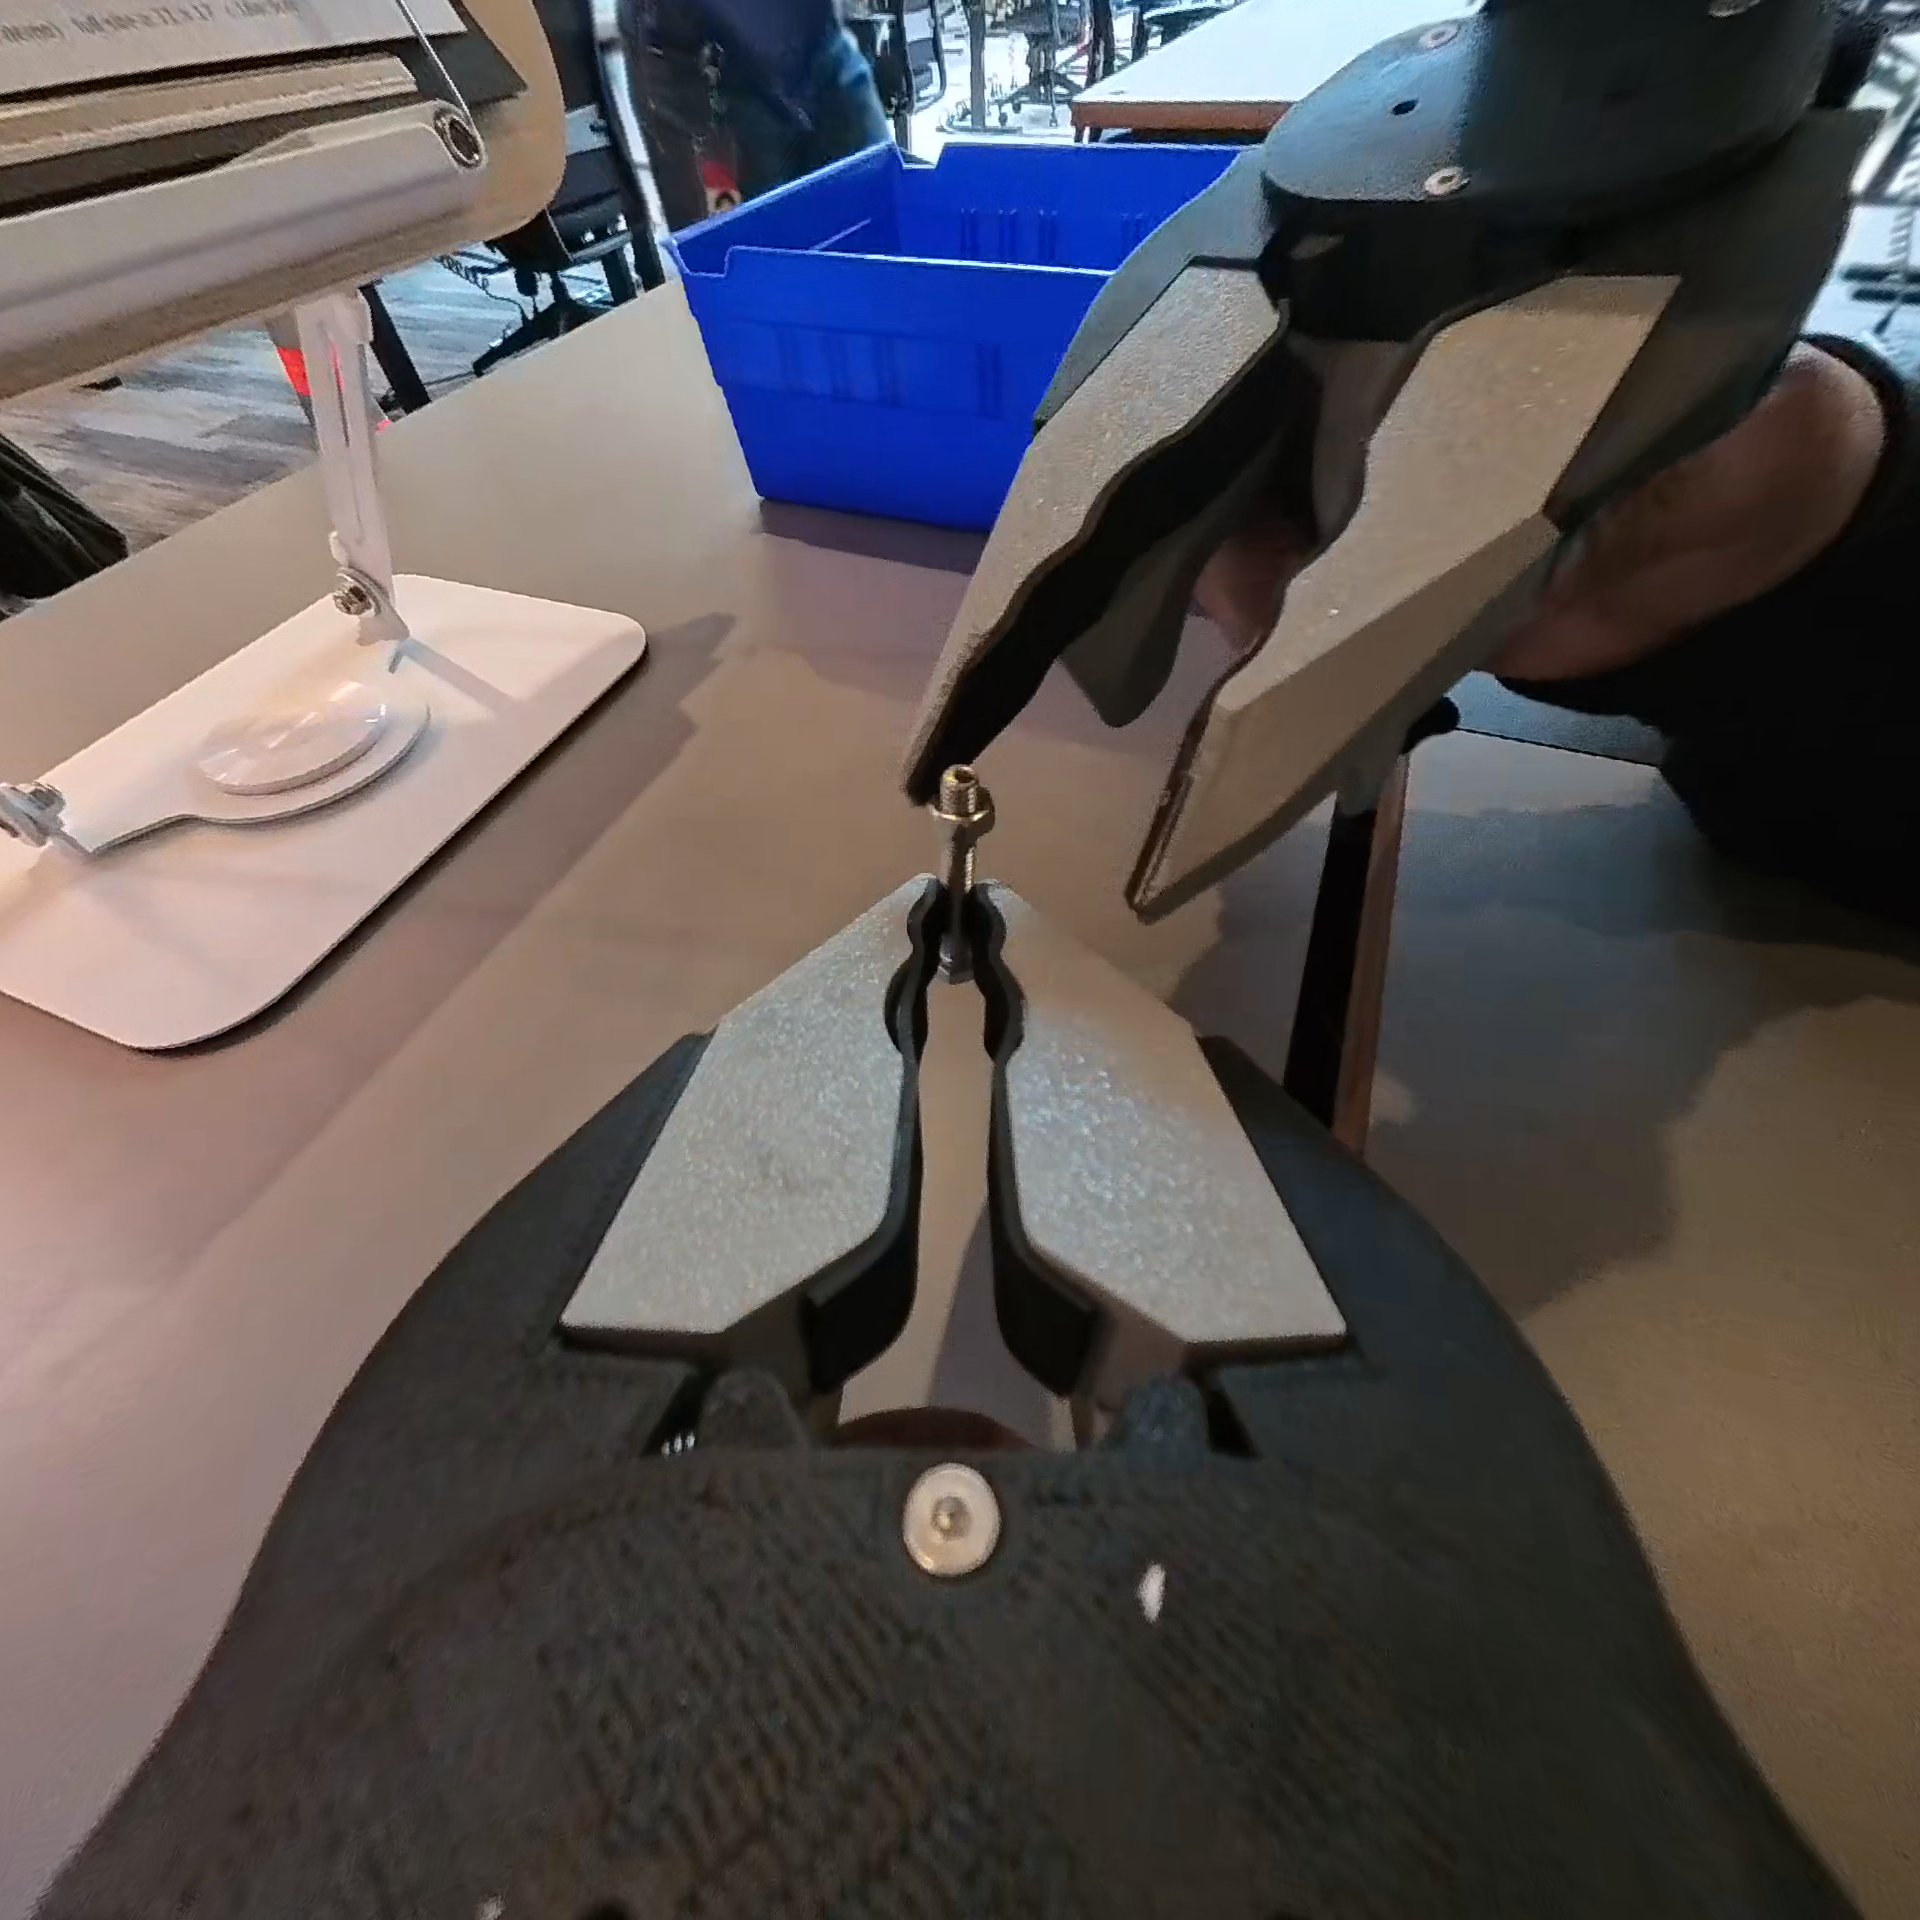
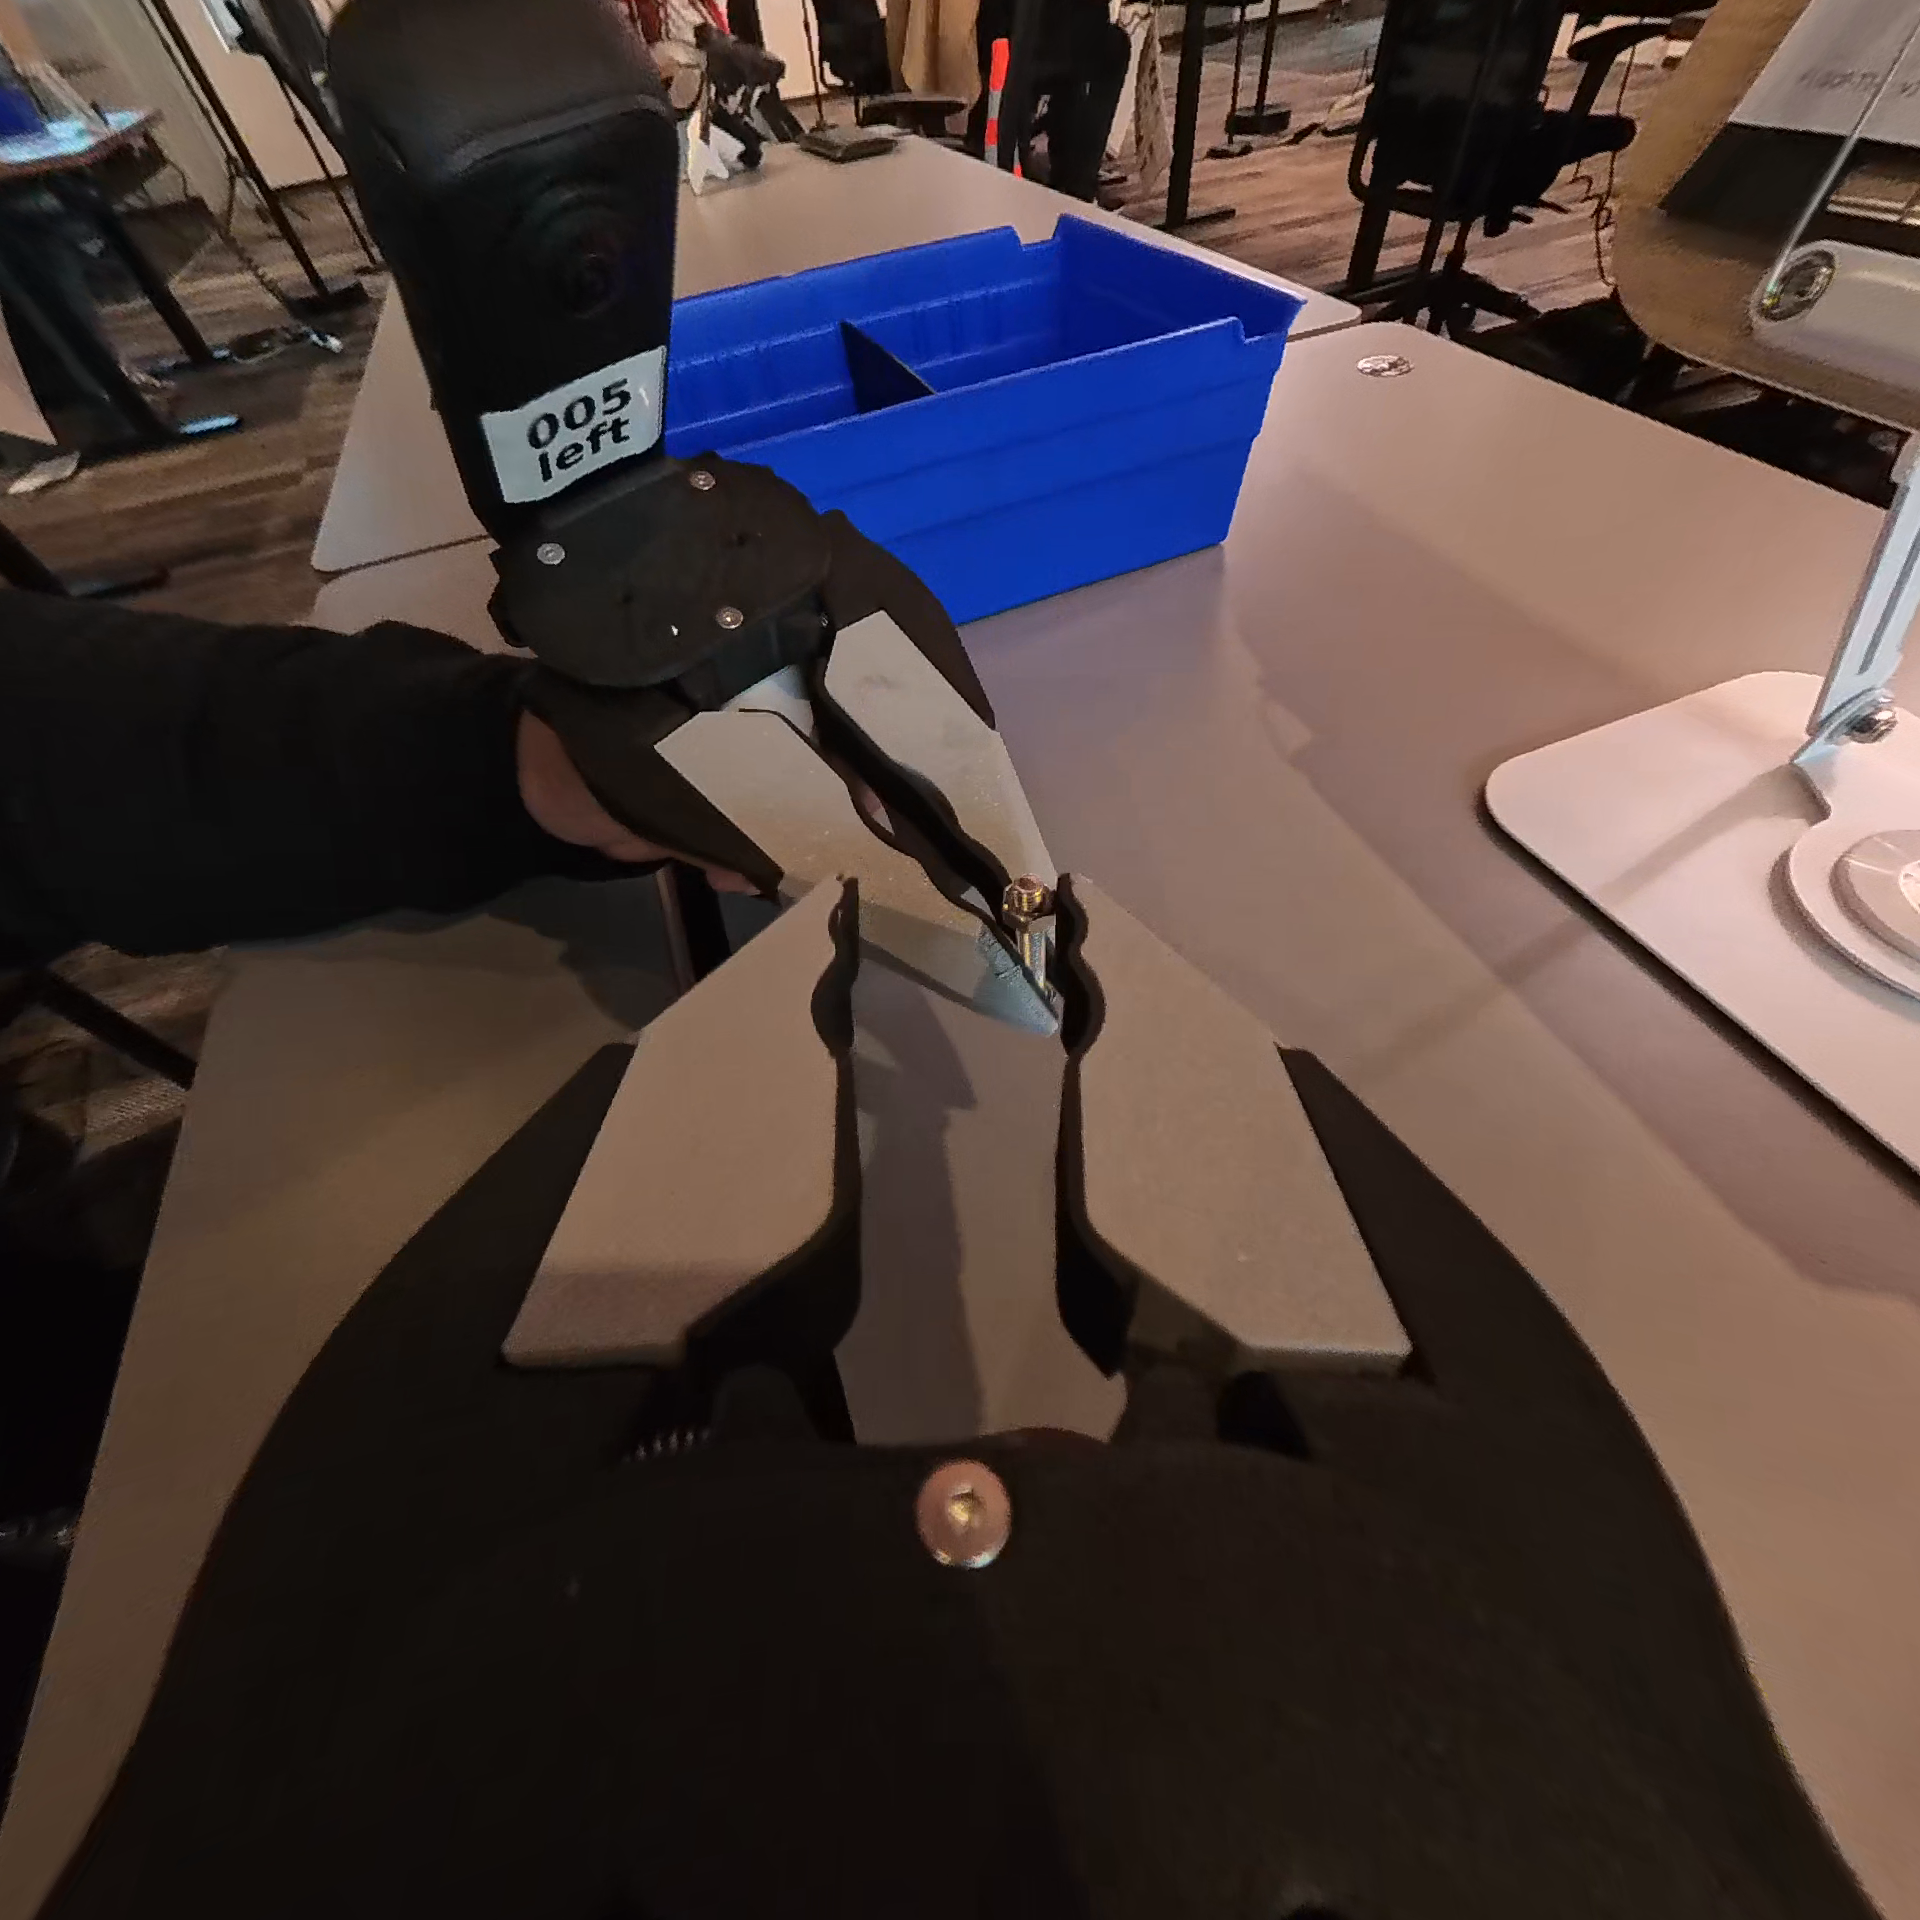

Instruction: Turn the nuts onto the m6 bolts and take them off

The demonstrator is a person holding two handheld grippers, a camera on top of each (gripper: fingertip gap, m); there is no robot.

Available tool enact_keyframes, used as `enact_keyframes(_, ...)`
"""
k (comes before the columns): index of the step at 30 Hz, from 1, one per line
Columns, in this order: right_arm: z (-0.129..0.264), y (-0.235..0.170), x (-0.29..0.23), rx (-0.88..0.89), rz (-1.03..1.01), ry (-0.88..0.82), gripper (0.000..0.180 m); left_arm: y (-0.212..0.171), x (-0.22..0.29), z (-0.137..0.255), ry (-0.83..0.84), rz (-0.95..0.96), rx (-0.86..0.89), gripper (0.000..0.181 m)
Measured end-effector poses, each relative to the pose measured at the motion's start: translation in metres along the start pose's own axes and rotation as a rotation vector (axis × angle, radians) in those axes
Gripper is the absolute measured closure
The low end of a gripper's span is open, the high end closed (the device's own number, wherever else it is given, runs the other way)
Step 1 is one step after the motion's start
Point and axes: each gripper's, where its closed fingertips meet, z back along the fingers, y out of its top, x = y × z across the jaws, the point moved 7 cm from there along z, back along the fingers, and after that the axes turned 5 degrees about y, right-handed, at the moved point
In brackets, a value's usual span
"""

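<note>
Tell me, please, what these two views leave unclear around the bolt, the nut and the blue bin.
- Left wrist view: the head end of the silver threaded bolt is hidden between the left gripper fingers.
- Both views: the thread under the small silver hex nut is too small to read.
- Right wrist view: the divided blue plastic bin floor is hidden by its front wall.
- Right wrist view: whether the open right gripper touches the nut.

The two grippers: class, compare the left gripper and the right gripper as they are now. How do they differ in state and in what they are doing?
1. The left gripper is shut on the bolt; the right gripper is open and holds nothing.
2. The left gripper clamps the bolt's shank below the nut; one finger of the right gripper sits against the nut.

Both have grey fingers on black bodies.
</note>
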Motion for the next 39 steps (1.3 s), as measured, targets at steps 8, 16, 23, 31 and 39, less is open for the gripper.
enact_keyframes(8,0.002,0.000,0.001,-0.006,0.001,-0.003,0.146,0.000,-0.004,0.001,0.025,0.017,-0.009,0.179)
enact_keyframes(16,0.005,0.003,0.000,0.025,0.004,0.002,0.151,-0.001,-0.007,0.001,0.033,0.032,-0.007,0.179)
enact_keyframes(23,0.009,0.003,0.006,0.040,0.000,-0.036,0.147,0.000,-0.003,0.001,0.015,0.016,0.005,0.179)
enact_keyframes(31,0.004,0.000,0.002,0.005,0.019,-0.008,0.150,0.000,-0.003,0.001,0.019,0.014,0.002,0.179)
enact_keyframes(39,0.006,0.001,0.002,0.012,0.015,-0.009,0.156,0.000,-0.002,0.001,0.010,0.013,0.003,0.179)
